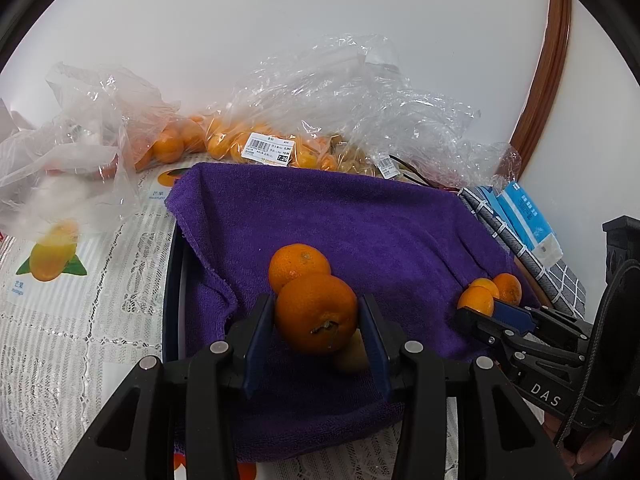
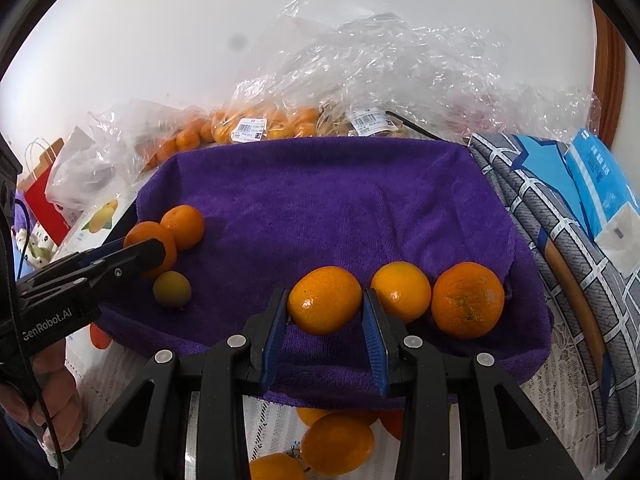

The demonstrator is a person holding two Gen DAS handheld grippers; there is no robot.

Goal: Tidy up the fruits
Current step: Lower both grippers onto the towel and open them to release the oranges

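A purple towel (image 1: 360,220) lies over a dark tray. My left gripper (image 1: 316,304) is shut on an orange (image 1: 316,320) at the towel's front left. A second orange (image 1: 298,266) touches that one from behind, and a small yellow-green fruit (image 1: 352,354) sits beside it. My right gripper (image 2: 324,296) is shut on a smaller orange (image 2: 324,300) at the towel's front right. Just to its right, two more oranges (image 2: 400,292) (image 2: 468,300) rest in a row. The right wrist view shows the left gripper (image 2: 154,250) from the side with its orange (image 2: 140,236).
Clear plastic bags (image 1: 280,120) with several oranges and price labels stand behind the towel by the white wall. A blue tissue pack (image 2: 600,184) and a checked cloth (image 2: 560,240) lie on the right. A lace tablecloth (image 1: 60,320) with fruit prints surrounds the tray. A hand (image 2: 52,400) holds the left gripper.
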